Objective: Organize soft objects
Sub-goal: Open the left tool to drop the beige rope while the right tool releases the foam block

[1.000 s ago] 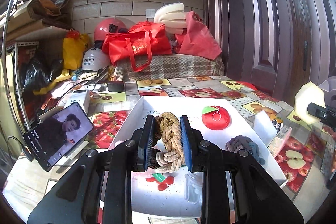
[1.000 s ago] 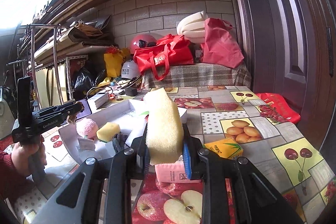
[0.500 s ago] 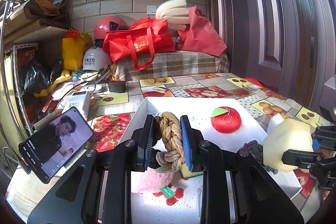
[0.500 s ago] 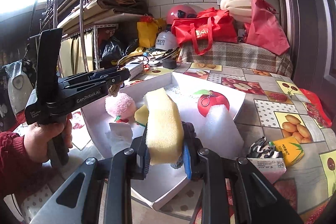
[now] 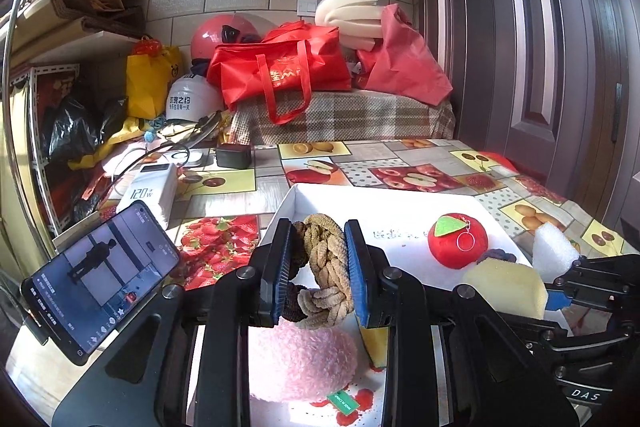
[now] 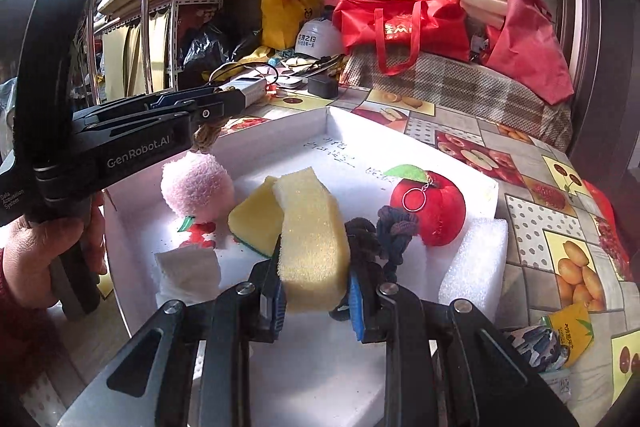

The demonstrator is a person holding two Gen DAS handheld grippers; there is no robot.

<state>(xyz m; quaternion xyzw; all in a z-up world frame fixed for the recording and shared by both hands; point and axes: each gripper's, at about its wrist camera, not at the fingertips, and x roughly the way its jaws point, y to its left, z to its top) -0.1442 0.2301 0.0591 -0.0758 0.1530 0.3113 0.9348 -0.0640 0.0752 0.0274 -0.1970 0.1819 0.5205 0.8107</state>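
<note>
Fingers of the left gripper (image 5: 318,271) are clamped on a braided rope knot (image 5: 324,275), held above the white tray (image 6: 280,143). To the left of the tray, a phone (image 5: 96,275) leans on the fruit-pattern tablecloth (image 5: 224,183). Inside the tray, from left to right, lie a pink fluffy ball (image 6: 198,187), a yellow wedge (image 6: 256,217), a dark rope toy (image 6: 384,231) and a red apple toy (image 6: 430,207). The right gripper (image 6: 316,297) has its fingers pressed on a yellow sponge (image 6: 312,239), above the near part of the tray. A white foam block (image 6: 476,259) leans on the tray's right edge.
</note>
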